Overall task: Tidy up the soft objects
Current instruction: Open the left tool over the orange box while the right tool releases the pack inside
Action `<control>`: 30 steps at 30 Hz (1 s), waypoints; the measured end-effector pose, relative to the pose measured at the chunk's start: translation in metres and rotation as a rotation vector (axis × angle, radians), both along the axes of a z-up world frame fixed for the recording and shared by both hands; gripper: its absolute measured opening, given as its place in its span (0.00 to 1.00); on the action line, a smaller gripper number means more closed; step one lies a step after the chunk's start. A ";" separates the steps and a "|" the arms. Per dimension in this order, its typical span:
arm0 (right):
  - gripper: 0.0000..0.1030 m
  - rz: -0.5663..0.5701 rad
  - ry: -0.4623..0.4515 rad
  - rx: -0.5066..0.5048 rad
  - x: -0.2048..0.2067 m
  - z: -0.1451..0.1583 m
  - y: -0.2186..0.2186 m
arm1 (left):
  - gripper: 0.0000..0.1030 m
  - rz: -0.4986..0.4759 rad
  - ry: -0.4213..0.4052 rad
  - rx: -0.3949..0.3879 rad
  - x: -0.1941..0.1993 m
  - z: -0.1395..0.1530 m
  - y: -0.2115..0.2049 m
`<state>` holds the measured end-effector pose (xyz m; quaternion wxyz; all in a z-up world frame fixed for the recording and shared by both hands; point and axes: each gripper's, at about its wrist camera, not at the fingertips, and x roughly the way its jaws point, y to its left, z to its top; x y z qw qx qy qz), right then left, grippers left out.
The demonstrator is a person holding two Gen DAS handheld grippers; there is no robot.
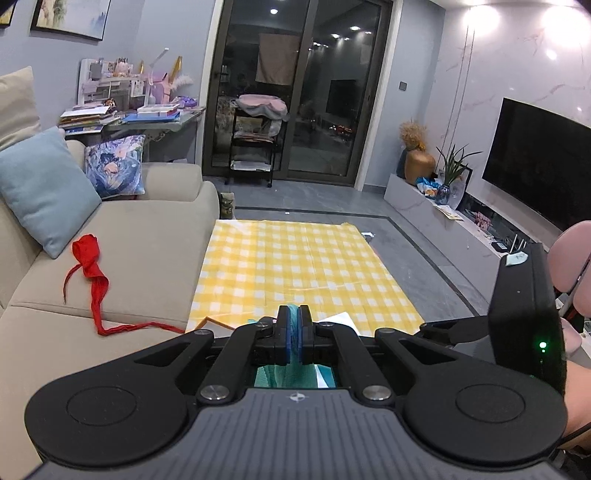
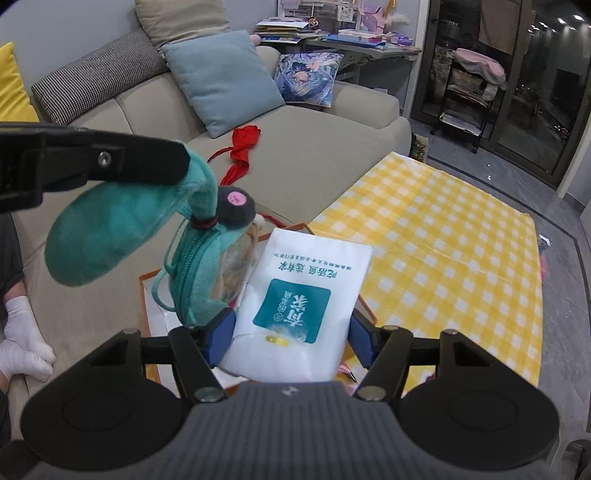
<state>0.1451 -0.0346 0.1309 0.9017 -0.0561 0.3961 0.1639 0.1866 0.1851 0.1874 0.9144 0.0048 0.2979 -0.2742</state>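
Above the beige sofa (image 2: 314, 155), left tool (image 1: 294, 334) pinches a teal plush (image 2: 122, 236); right tool (image 2: 291, 338) clasps a white packet (image 2: 303, 295).

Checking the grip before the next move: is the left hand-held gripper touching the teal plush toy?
Touching. In the left wrist view the left hand-held gripper has its blue pads shut on teal fabric; the right wrist view shows the teal plush toy hanging from it.

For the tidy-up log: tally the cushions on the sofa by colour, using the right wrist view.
Light blue cushion: 1
Blue floral cushion: 1
Beige cushion: 1
Grey houndstooth cushion: 1
Yellow cushion: 1
Total: 5
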 end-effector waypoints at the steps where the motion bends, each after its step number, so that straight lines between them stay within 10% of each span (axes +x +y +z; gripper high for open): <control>1: 0.63 0.003 0.005 -0.003 0.005 -0.004 0.005 | 0.03 -0.002 0.012 0.000 0.004 -0.005 0.002; 17: 0.62 0.167 0.155 -0.189 0.063 -0.134 0.082 | 0.03 0.088 0.370 0.069 0.060 -0.164 0.059; 30: 0.63 0.274 0.247 -0.306 0.081 -0.199 0.111 | 0.04 0.111 0.428 0.153 0.079 -0.208 0.059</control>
